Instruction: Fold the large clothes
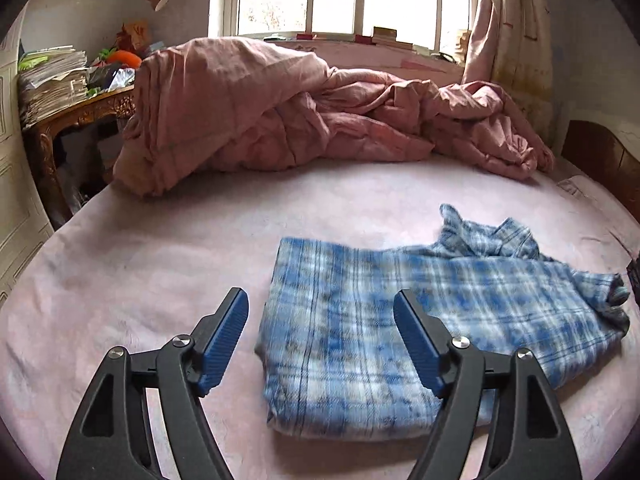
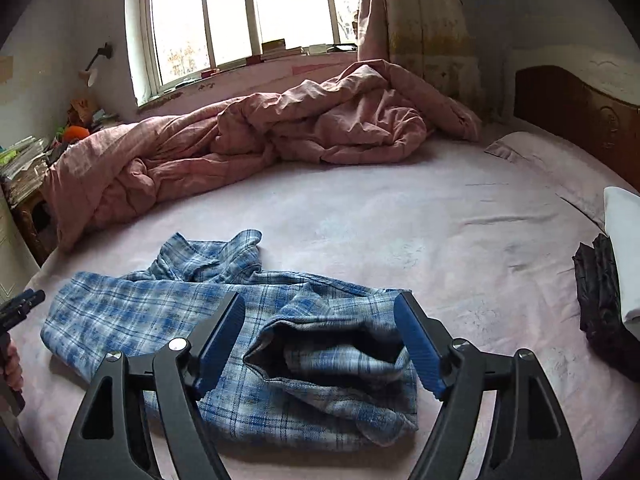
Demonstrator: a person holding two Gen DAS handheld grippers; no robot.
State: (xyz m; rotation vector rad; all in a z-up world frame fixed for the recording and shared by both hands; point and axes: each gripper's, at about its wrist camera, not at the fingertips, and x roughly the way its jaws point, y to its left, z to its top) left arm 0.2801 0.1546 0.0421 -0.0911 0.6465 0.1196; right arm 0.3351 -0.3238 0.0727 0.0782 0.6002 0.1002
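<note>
A blue and white plaid shirt lies folded over on the pink bed sheet, its collar bunched at the far side. My left gripper hovers above the shirt's left folded edge, jaws wide apart with nothing pinched between the blue pads. In the right wrist view the same shirt spreads across the sheet, an open sleeve cuff gaping near me. My right gripper hangs over that cuff, open, its pads clear of the cloth. The left gripper shows at the left edge there, held by a hand.
A crumpled pink quilt is heaped along the far side of the bed under the window. A wooden side table stacked with papers stands at the left. Dark folded clothing and a white pillow lie at the right; a wooden headboard rises behind.
</note>
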